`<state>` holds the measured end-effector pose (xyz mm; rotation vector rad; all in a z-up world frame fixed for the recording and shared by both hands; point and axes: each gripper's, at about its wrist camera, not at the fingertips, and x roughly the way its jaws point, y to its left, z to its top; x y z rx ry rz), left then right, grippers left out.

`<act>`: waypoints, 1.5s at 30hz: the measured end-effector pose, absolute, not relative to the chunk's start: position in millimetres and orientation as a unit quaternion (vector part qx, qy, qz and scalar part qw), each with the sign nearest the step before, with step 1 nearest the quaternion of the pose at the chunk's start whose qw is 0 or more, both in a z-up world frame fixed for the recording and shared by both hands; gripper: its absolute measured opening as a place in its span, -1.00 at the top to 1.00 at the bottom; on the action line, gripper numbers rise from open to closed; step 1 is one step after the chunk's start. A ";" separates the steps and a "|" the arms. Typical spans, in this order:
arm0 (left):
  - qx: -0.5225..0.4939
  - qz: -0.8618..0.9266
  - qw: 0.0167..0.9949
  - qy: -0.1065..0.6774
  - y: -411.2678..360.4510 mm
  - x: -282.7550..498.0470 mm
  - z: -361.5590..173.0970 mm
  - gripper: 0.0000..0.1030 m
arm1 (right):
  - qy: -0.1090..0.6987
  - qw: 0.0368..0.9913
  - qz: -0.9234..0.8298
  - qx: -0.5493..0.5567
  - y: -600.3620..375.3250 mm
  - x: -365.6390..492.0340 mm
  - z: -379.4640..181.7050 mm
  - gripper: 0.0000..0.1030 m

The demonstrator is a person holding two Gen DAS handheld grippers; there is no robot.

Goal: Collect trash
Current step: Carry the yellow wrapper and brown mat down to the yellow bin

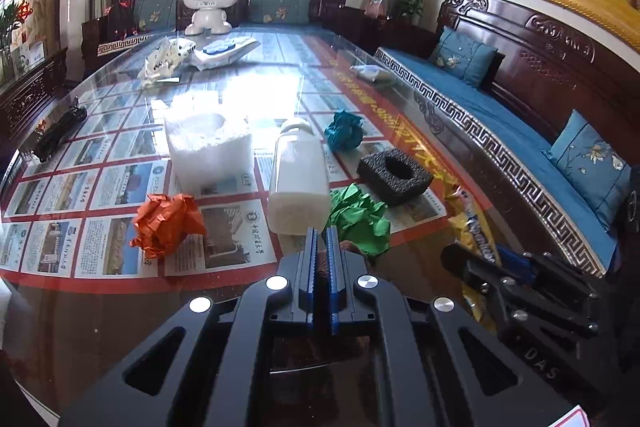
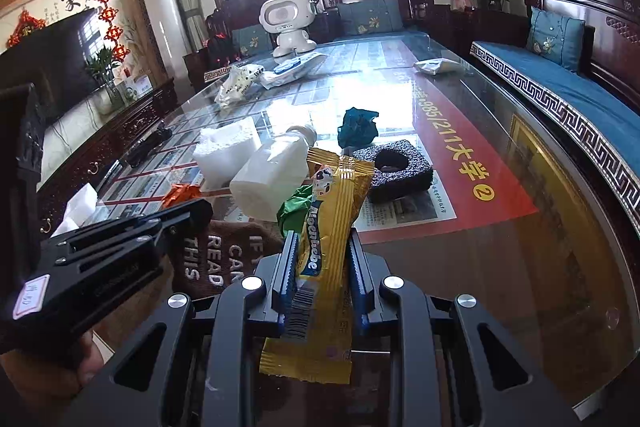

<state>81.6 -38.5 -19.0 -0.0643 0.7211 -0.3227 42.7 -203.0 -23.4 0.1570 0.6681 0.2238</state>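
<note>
My left gripper (image 1: 320, 233) is shut on the edge of a brown fabric item with white lettering (image 2: 216, 259), low over the glass table (image 1: 120, 307). My right gripper (image 2: 322, 243) is shut on a yellow candy wrapper (image 2: 332, 227), also seen in the left wrist view (image 1: 472, 227). Ahead lie a white plastic bottle on its side (image 1: 298, 179), an orange paper ball (image 1: 166, 223), a green paper ball (image 1: 358, 215), a teal paper ball (image 1: 344, 129), a black foam block with a hole (image 1: 394, 173) and a white foam block (image 1: 208, 143).
A white robot toy (image 1: 209, 3) and white plastic bags (image 1: 168, 57) sit at the table's far end. A small white packet (image 1: 370, 71) lies near the right edge. A black object (image 1: 60, 131) lies at the left edge. Wooden sofas with blue cushions (image 1: 500, 99) surround the table.
</note>
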 end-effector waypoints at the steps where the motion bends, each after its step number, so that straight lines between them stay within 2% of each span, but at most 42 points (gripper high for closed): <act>1: -0.032 -0.159 0.924 0.347 -38.5 79.2 -15.2 0.89 | 0.326 0.936 0.110 0.076 -202.5 40.7 -22.1 0.54; 14: -0.010 -0.184 0.935 0.304 -45.8 23.9 24.7 0.89 | 0.291 0.947 0.121 0.066 -199.8 -12.0 6.2 0.54; 23: 0.002 -0.194 0.934 0.299 -44.2 -31.8 28.5 0.89 | 0.273 0.952 0.120 0.062 -197.4 -69.1 21.0 0.54; 34: 0.013 -0.214 0.926 0.310 -41.0 -107.7 13.4 0.89 | 0.276 0.951 0.130 0.054 -189.6 -145.9 15.3 0.54; 45: 0.025 -0.239 0.907 0.347 -40.6 -160.1 -32.8 0.89 | 0.305 0.944 0.115 0.048 -185.1 -213.2 -22.0 0.54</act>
